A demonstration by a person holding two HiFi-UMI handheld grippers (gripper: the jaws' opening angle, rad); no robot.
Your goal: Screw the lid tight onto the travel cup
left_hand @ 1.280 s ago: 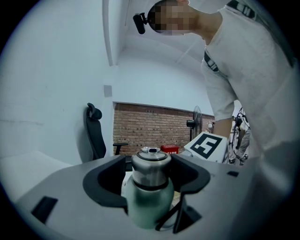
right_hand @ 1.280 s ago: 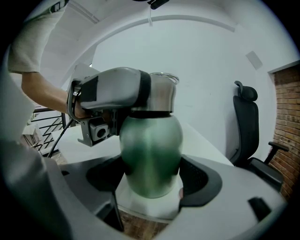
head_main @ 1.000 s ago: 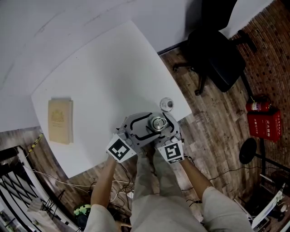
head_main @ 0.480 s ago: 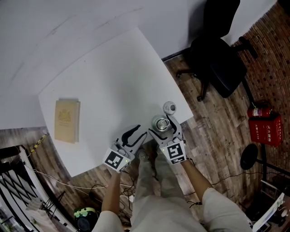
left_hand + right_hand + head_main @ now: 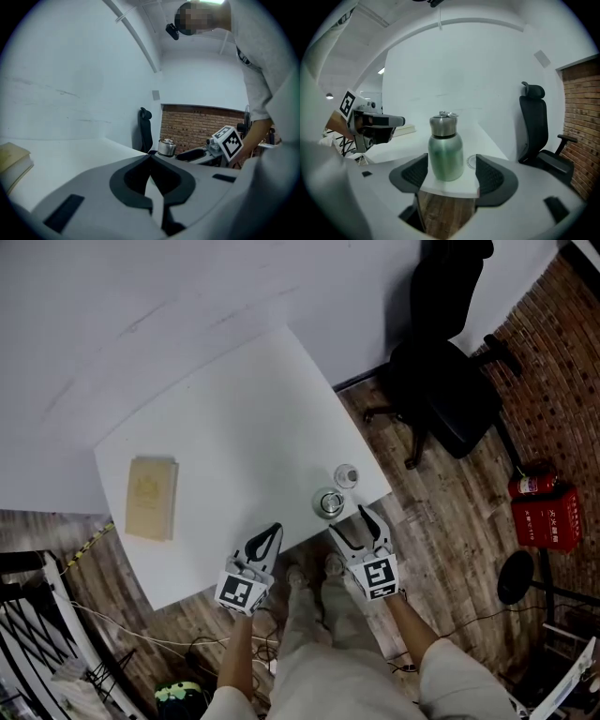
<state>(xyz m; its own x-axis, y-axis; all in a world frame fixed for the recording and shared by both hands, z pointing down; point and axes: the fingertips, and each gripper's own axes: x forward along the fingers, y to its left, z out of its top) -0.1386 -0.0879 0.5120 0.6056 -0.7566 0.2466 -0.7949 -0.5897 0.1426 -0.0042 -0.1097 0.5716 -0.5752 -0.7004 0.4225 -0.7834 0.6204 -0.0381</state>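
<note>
The travel cup (image 5: 328, 502) (image 5: 446, 149) is green steel with a silver lid on top and stands upright near the table's front right edge (image 5: 309, 540). My right gripper (image 5: 353, 519) (image 5: 451, 174) sits just short of it off the table edge. Its jaws are closing, with a pad to each side of the cup's base and neither touching it. My left gripper (image 5: 272, 532) (image 5: 151, 158) is shut with nothing in it, off the edge to the cup's left. In the left gripper view the cup (image 5: 166, 147) shows beyond the closed tips.
A small round clear object (image 5: 346, 474) (image 5: 471, 161) lies on the table just behind the cup. A tan book (image 5: 150, 498) (image 5: 13, 161) lies at the table's left. A black office chair (image 5: 450, 381) and a red fire-extinguisher box (image 5: 544, 498) stand on the wood floor to the right.
Both grippers have drawn back from the cup toward the person, and the cup stands alone. The left jaws have gone from open to shut.
</note>
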